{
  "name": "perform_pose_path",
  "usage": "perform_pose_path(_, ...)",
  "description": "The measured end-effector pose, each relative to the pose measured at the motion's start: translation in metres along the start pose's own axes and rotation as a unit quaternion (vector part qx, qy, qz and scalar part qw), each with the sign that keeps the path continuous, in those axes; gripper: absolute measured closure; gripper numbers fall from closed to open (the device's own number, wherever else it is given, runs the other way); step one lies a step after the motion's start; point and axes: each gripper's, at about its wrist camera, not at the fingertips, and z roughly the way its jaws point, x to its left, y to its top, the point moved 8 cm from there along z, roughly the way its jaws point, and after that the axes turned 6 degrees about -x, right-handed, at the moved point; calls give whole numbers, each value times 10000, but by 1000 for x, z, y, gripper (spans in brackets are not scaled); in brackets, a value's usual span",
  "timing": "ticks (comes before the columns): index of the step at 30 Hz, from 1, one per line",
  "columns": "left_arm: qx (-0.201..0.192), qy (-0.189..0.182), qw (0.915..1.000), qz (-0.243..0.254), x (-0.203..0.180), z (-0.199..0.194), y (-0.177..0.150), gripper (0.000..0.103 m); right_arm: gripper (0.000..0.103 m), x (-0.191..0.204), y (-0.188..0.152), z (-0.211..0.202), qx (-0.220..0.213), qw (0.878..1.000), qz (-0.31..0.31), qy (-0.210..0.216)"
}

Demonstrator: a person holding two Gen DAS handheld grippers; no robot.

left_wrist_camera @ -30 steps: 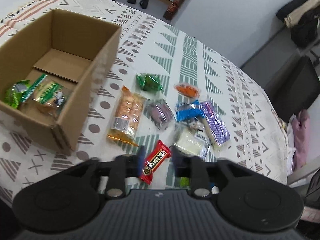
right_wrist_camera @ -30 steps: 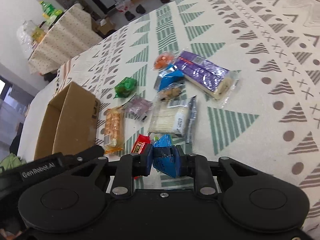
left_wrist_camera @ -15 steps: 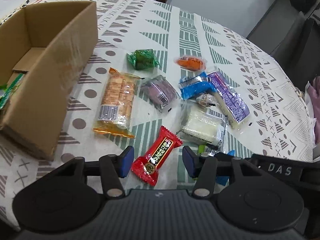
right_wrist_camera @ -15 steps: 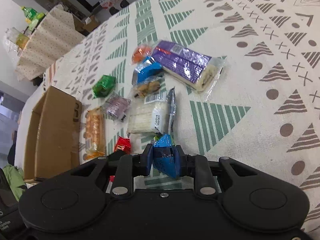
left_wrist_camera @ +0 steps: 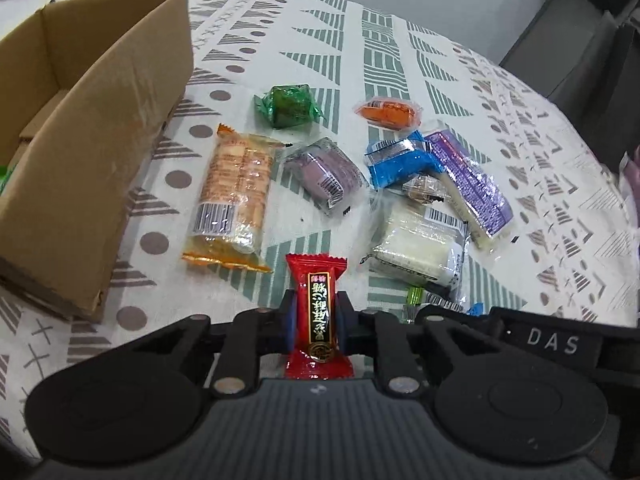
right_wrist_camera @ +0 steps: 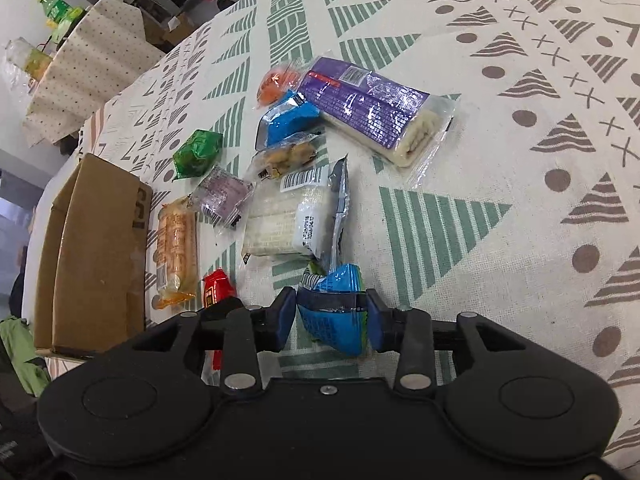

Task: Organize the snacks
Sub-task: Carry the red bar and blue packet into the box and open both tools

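A red candy packet is pinched upright in the closed left gripper, low over the patterned surface. The right gripper is clamped on a blue snack packet. More wrapped snacks lie scattered just beyond, with an open cardboard box on the left.

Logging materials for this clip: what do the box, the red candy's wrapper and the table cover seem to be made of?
Box: plain brown cardboard, matte, with raw cut edges. Red candy wrapper: glossy plastic or foil film, judging by its glare and crimped, serrated end. Table cover: probably woven cloth, matte with a visible weave and printed pattern.
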Motion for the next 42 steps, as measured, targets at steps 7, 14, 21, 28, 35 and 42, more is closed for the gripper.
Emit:
perform_pose_path(7, -177, -176, 9994, -245, 6, -27, 5, 85, 71, 11, 1, -20, -266, 9993, -94, 262)
perform_pose_path(14, -395, -340, 9978, -401, 13, -61, 18, 85, 71, 32, 8, -43, -545, 9974, -175, 446)
perform_pose_path(21, -653, -437, 9957, -492, 25, -88, 37, 85, 71, 61, 6, -51, -702, 9957, -176, 578)
perform_pose_path(28, -848, -445, 9933, -652, 45, -109, 52, 85, 71, 103, 2, -56, -790, 9934, -372, 740)
perform_pose_path(35, -1021, -434, 9895, -921, 75, -125, 70, 85, 71, 147, 11, -63, -934, 9896, -592, 923)
perform_pose_path(42, -1196, -339, 9864, -1073, 108, -143, 95, 85, 71, 191, 20, -63, -1035, 9858, -729, 1107)
